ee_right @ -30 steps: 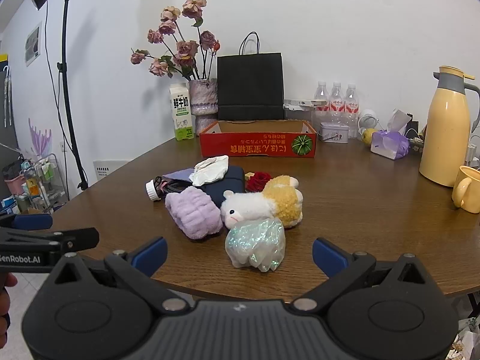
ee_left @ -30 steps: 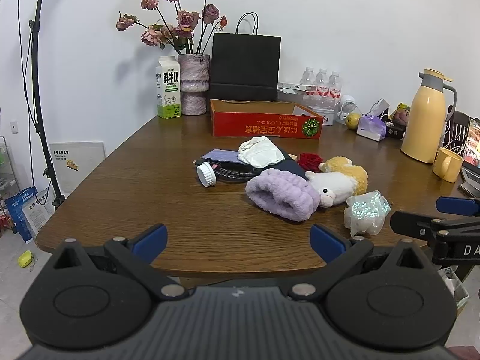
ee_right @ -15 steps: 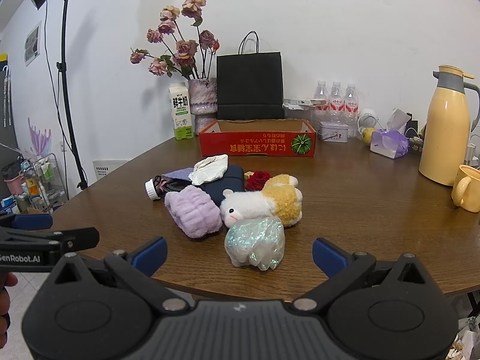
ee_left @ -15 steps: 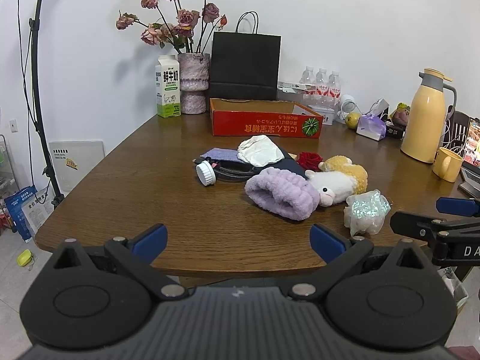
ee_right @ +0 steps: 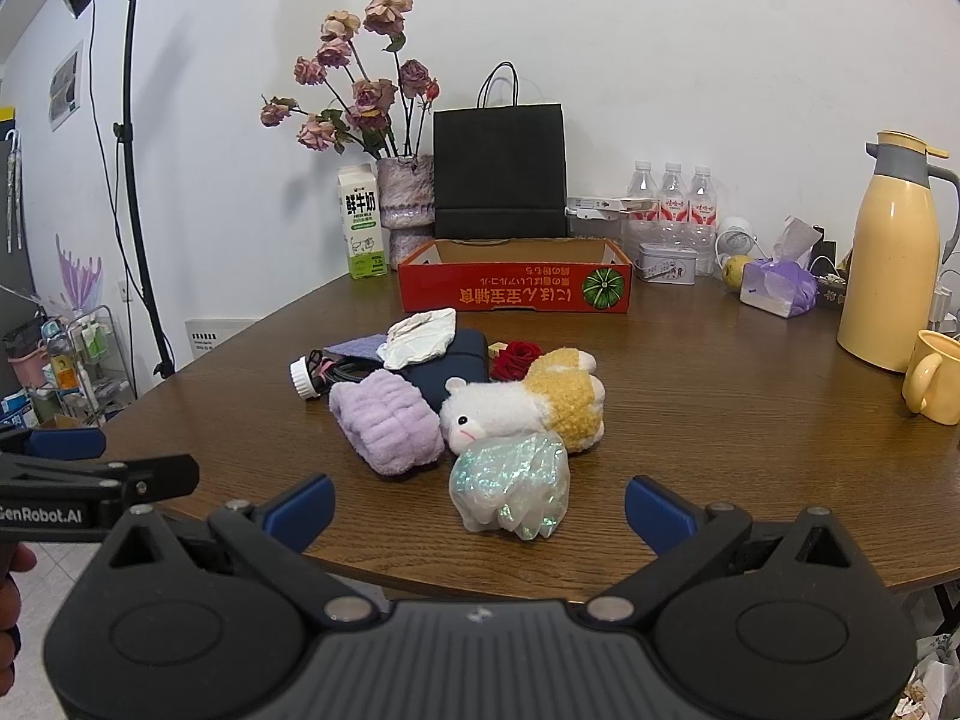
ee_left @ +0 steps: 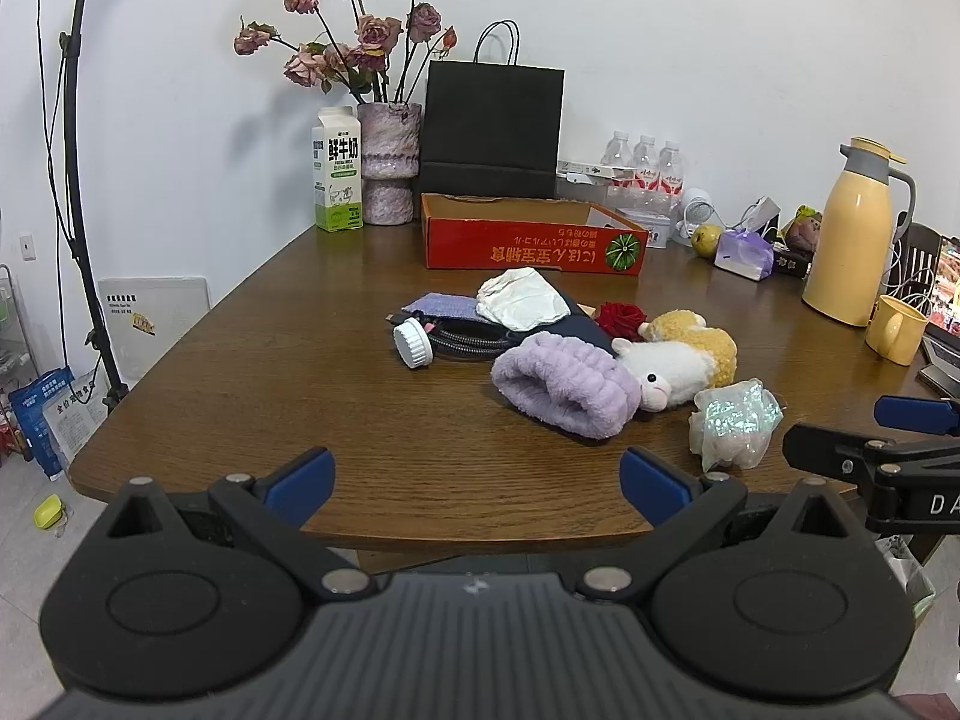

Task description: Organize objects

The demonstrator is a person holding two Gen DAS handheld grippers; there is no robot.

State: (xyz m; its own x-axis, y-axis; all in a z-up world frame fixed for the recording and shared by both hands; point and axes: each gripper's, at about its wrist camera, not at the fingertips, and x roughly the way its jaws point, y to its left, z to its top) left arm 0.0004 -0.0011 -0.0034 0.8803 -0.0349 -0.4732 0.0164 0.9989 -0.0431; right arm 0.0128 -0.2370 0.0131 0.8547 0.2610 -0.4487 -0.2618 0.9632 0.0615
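A pile of loose items lies mid-table: a fluffy lilac headband, a white-and-yellow plush sheep, an iridescent bag, a red rose, a crumpled white cloth, a dark pouch, and a white cap with a black cable. An open red cardboard box stands behind them. My left gripper and right gripper both hover open at the table's near edge, holding nothing. The iridescent bag sits just ahead of the right gripper.
At the back stand a milk carton, a vase of dried roses, a black paper bag and water bottles. A yellow thermos and yellow mug sit right. A light stand rises left of the table.
Both grippers have crept slightly toward the table; the pile sits a touch closer in view. Nothing was grasped or moved.
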